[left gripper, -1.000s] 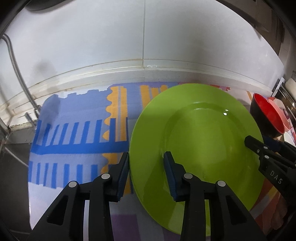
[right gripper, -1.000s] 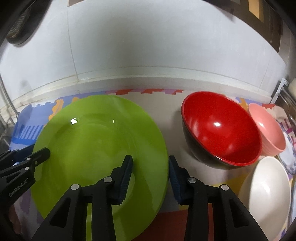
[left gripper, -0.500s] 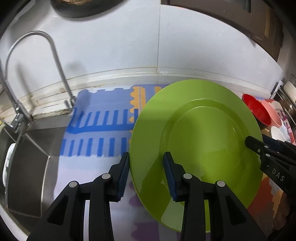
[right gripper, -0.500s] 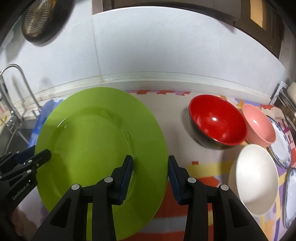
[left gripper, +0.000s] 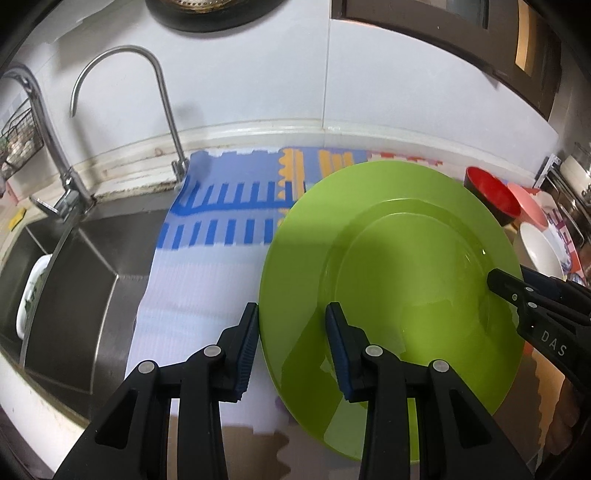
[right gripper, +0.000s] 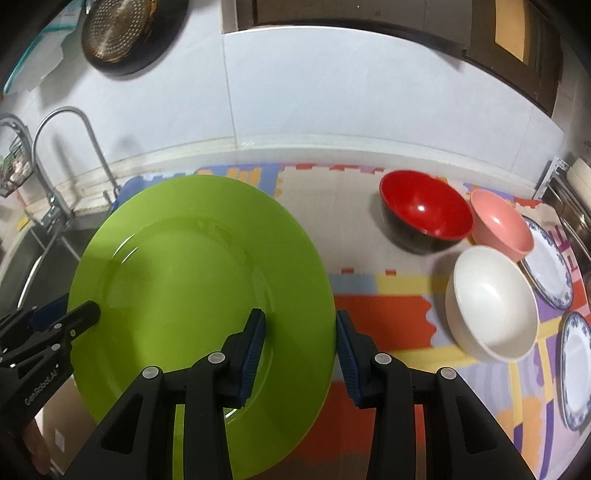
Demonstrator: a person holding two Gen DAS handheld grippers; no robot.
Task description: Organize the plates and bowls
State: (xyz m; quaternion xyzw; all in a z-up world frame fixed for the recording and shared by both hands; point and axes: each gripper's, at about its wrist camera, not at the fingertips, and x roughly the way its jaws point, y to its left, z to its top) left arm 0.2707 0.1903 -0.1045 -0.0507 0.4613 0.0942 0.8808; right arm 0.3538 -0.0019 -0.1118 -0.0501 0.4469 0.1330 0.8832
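Note:
A large lime-green plate (left gripper: 399, 266) is held up above the counter between both grippers; it also shows in the right wrist view (right gripper: 192, 280). My left gripper (left gripper: 291, 343) straddles its left rim, one finger on each face. My right gripper (right gripper: 300, 345) straddles its right rim the same way. A red bowl (right gripper: 424, 210), a pink bowl (right gripper: 498, 225) and a white bowl (right gripper: 491, 302) sit on the mat to the right. Two blue-rimmed white plates (right gripper: 546, 262) lie at the far right.
A colourful foam mat (right gripper: 388, 295) covers the counter. A steel sink (left gripper: 74, 266) with a tall tap (left gripper: 162, 110) lies to the left. A round strainer (right gripper: 118, 29) hangs on the white wall. A metal rack (right gripper: 569, 199) stands at the far right.
Both grippers have risen and pulled back with the green plate held between them. The sink, tap and more of the bowls have come into view.

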